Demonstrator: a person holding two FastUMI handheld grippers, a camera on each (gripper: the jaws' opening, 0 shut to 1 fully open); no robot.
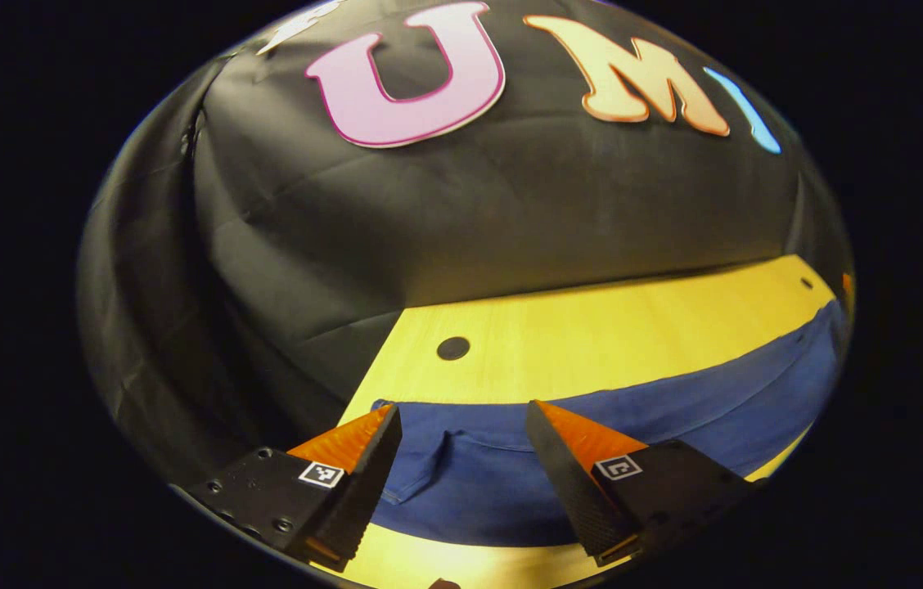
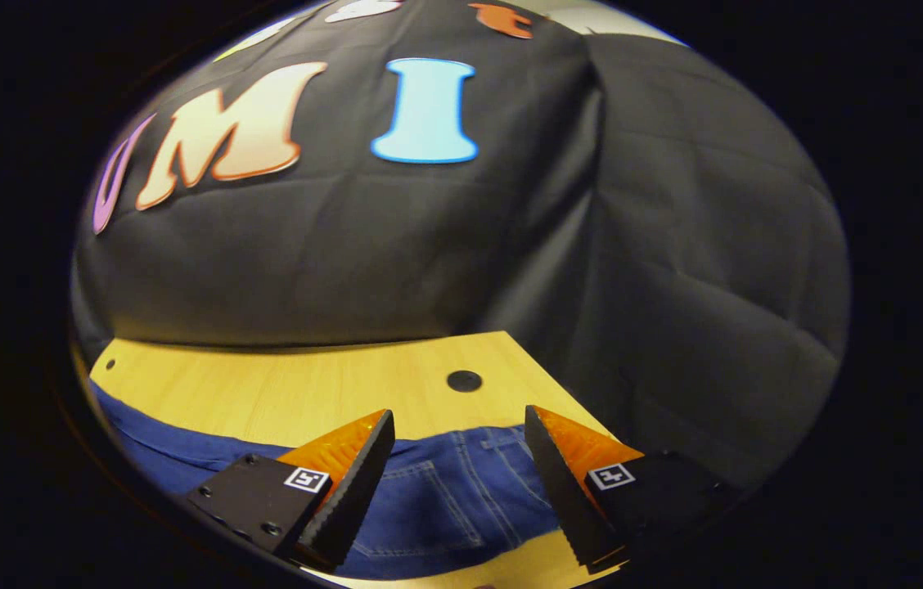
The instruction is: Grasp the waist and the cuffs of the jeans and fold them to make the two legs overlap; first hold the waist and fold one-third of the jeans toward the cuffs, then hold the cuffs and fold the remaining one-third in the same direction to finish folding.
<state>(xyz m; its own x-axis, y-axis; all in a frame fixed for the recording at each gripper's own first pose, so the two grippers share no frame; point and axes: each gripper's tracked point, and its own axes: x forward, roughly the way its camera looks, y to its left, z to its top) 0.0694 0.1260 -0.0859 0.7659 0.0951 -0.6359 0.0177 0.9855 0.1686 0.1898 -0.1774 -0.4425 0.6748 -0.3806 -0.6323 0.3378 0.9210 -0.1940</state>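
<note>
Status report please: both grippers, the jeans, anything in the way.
Left hand-held gripper open over cuff end. Right hand-held gripper open over waist. Jeans flat on table, not gripped.

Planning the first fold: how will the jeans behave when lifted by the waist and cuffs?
The jeans are probably floppy: they lie flat on the table, so the middle should sag. The stitched denim looks thick, so likely heavy for cloth. The open left gripper should grip it without slipping.
</note>
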